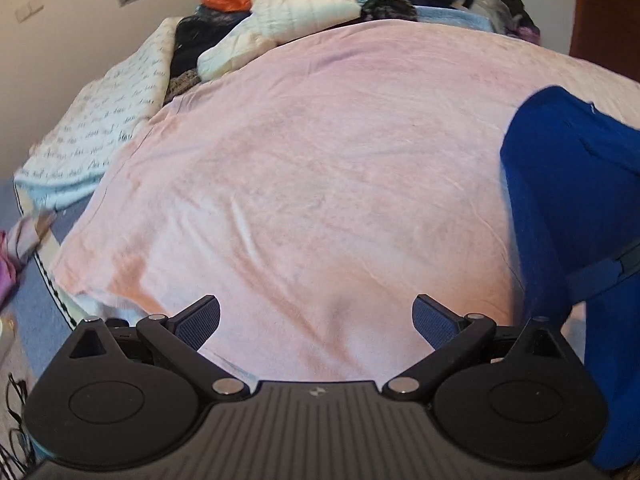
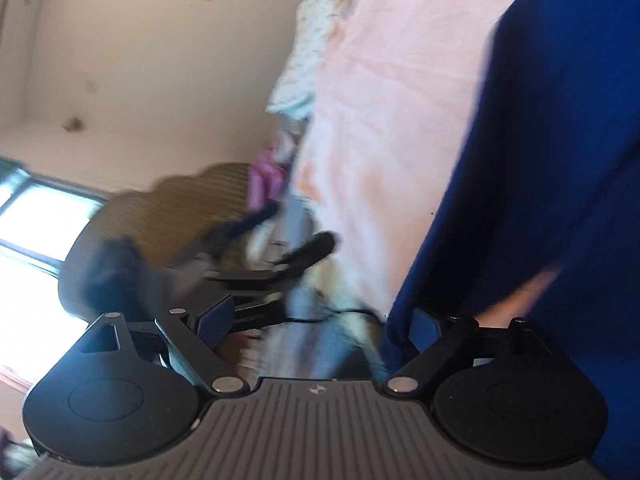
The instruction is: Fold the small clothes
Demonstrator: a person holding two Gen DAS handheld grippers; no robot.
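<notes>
A blue garment [image 1: 568, 208] lies on the right part of the pink blanket [image 1: 304, 184] that covers the bed. My left gripper [image 1: 316, 320] is open and empty, low over the blanket's near edge, left of the garment. In the tilted, blurred right wrist view the same blue garment [image 2: 532, 184] fills the right side. My right gripper [image 2: 320, 324] is open, its right finger [image 2: 424, 326] against the garment's edge; nothing sits between the fingers. The left gripper also shows there as a dark blur [image 2: 304, 256].
A pile of clothes [image 1: 304, 4] in white, orange, red and dark colours sits at the bed's far end. A white script-printed cloth [image 1: 104, 128] lies along the left bed edge. Floor and cables [image 1: 16, 420] are at lower left. A wicker chair back [image 2: 176, 208] stands beyond the bed.
</notes>
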